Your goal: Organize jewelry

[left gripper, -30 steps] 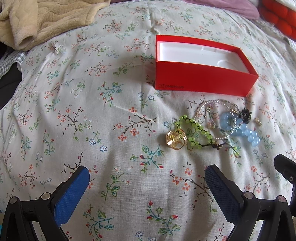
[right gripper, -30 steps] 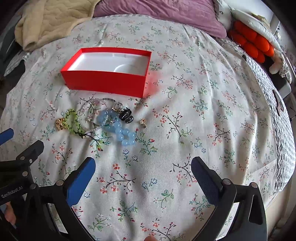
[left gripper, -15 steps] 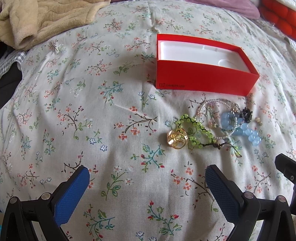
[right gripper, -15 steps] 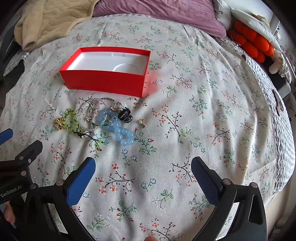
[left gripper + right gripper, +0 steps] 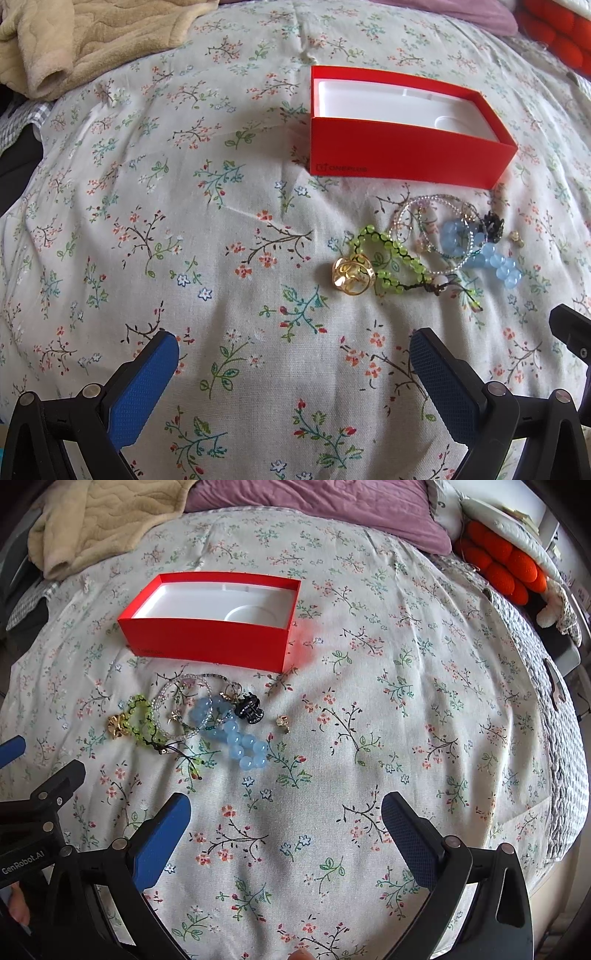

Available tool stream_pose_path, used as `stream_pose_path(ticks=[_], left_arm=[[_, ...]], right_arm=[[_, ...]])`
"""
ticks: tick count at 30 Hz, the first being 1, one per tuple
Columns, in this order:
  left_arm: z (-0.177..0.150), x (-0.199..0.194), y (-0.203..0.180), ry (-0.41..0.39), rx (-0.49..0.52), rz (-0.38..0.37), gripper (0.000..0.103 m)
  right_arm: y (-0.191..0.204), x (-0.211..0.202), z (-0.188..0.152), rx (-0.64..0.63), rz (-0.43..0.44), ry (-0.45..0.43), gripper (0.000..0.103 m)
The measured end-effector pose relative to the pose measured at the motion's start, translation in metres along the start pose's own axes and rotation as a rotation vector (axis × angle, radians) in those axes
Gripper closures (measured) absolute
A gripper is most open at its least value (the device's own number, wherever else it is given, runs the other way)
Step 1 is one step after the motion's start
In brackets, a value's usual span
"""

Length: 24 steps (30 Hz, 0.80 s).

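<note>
An open red box (image 5: 406,155) (image 5: 207,642) with a white empty inside sits on the floral bedspread. In front of it lies a jewelry pile: a gold ornament (image 5: 352,275) (image 5: 117,726), a green bead bracelet (image 5: 391,260) (image 5: 142,723), clear bead strands (image 5: 424,218) (image 5: 177,698), a light blue bead bracelet (image 5: 491,258) (image 5: 240,738), a black clip (image 5: 493,223) (image 5: 249,709) and a small gold earring (image 5: 517,239) (image 5: 282,722). My left gripper (image 5: 293,360) and right gripper (image 5: 286,821) are both open and hold nothing, a short way in front of the pile.
A beige blanket (image 5: 99,520) lies at the back left, a purple pillow (image 5: 332,506) at the back, an orange plush (image 5: 498,561) at the far right. The bed's edge (image 5: 561,738) drops off on the right. The left gripper's body (image 5: 40,819) shows beside the right one.
Both views have drifted slightly, so the box and the pile sit a little lower in the frames. Nothing was taken hold of, and both grippers stay open.
</note>
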<state>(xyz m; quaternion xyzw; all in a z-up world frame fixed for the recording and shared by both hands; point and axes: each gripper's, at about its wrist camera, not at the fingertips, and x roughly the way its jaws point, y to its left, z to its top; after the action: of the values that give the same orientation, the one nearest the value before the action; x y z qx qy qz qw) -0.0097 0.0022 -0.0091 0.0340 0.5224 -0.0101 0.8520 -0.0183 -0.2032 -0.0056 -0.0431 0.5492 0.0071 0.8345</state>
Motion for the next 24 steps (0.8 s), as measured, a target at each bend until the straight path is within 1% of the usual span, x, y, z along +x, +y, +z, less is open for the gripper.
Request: stream_pose_path(ticks=[3,4,6,11,12,17,21,24], left_arm=[[0.0,0.0,0.0,0.001,0.0,0.0,0.001],[0.0,0.0,0.0,0.001,0.0,0.0,0.001],[0.0,0.0,0.0,0.001,0.001,-0.001,0.001],[0.0,0.002,0.0,0.012,-0.004,-0.02,0.0],[0.0,0.001,-0.001,0.015,-0.005,-0.027,0.001],[0.003,0.0,0.004,0.033,-0.026,-0.06,0.001],[0.015,-0.001,0.013,0.047,-0.045,-0.086,0.001],[0.026,-0.005,0.016,0.044,-0.038,-0.098,0.001]], right_arm=[[-0.003,0.001,-0.001,0.0,0.0,0.002,0.0],[-0.002,0.003,-0.001,0.014,0.039,0.04,0.0],[-0.002,0.003,-0.001,0.02,0.055,0.061,0.0],[0.0,0.001,-0.001,0.004,0.022,0.034,0.0],[0.0,0.002,0.0,-0.002,0.007,0.011,0.0],[-0.003,-0.003,0.006,-0.007,-0.003,-0.035,0.0],[-0.009,-0.008,0.013,-0.003,0.044,-0.034,0.0],[-0.014,-0.008,0.021,0.013,0.1,0.007,0.0]])
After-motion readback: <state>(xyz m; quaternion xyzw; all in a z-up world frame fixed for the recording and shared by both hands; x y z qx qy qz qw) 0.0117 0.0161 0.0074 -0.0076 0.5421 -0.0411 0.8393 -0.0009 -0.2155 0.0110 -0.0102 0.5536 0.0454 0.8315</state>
